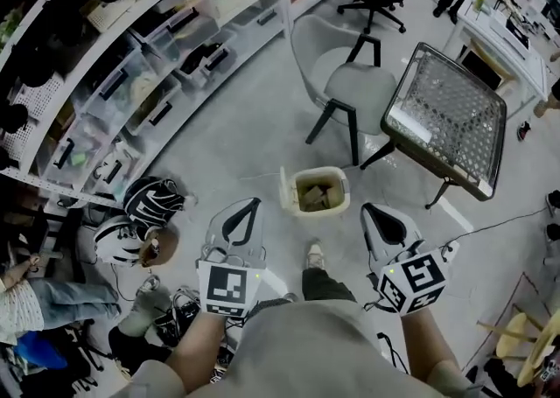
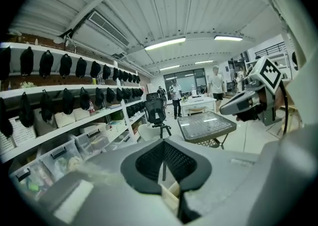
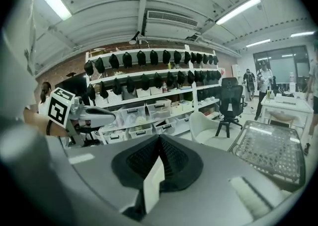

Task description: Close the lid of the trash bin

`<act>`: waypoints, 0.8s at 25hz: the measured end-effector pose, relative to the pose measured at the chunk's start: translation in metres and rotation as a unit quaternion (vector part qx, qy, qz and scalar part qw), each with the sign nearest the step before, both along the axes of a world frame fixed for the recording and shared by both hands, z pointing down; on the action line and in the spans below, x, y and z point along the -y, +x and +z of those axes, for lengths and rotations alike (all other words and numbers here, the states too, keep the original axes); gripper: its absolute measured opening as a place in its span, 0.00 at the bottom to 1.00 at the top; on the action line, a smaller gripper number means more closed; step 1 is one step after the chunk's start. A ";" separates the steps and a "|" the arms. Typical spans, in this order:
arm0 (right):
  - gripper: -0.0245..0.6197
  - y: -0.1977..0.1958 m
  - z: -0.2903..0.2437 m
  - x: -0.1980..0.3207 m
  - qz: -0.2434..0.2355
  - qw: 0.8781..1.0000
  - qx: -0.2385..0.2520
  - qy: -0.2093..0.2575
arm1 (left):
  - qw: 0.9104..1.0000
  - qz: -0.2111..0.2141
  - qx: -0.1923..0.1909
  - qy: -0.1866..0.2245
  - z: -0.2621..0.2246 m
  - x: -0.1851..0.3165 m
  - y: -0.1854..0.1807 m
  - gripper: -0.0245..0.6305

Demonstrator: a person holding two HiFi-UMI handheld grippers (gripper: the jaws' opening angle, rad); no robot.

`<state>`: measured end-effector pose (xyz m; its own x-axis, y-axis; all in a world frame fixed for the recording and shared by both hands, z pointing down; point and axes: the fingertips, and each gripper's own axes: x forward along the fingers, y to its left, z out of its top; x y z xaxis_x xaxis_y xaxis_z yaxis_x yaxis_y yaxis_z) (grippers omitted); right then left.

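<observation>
The bin (image 1: 317,192) lies ahead between the left gripper (image 1: 248,205) and right gripper (image 1: 374,211), whose fingers are pressed together and empty, its raised lid (image 1: 285,187) seemingly nearer the left.

Trash bin (image 1: 344,186) cream – left tongs (image 1: 252,205), right tongs (image 1: 367,210) grey, black-padded – marker cubes (image 1: 229,289) black-white squares

My head camera looks steeply down at the floor (image 1: 236,143), with my left claw (image 1: 242,223) and right claw (image 1: 383,226) close below it. Each claw's camera sits just behind its jaws and faces level across the room. Both take in the shelves (image 2: 74,120), office chair (image 2: 155,111) and mesh desk (image 2: 206,125).
</observation>
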<state>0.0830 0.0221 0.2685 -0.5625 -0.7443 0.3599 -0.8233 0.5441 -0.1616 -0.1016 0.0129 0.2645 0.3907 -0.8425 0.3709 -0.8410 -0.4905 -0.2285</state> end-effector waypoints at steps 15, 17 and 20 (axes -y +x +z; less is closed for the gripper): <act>0.04 -0.011 0.037 0.092 -0.027 0.999 -0.016 -0.030 | 0.999 -0.025 -0.003 -0.039 0.038 0.065 -0.012 0.04; 0.04 -0.013 0.045 0.099 -0.020 0.999 -0.019 -0.038 | 0.999 -0.020 -0.005 -0.048 0.048 0.071 -0.017 0.04; 0.04 -0.017 0.060 0.108 -0.010 0.998 -0.022 -0.052 | 0.998 -0.016 -0.006 -0.061 0.067 0.083 -0.027 0.04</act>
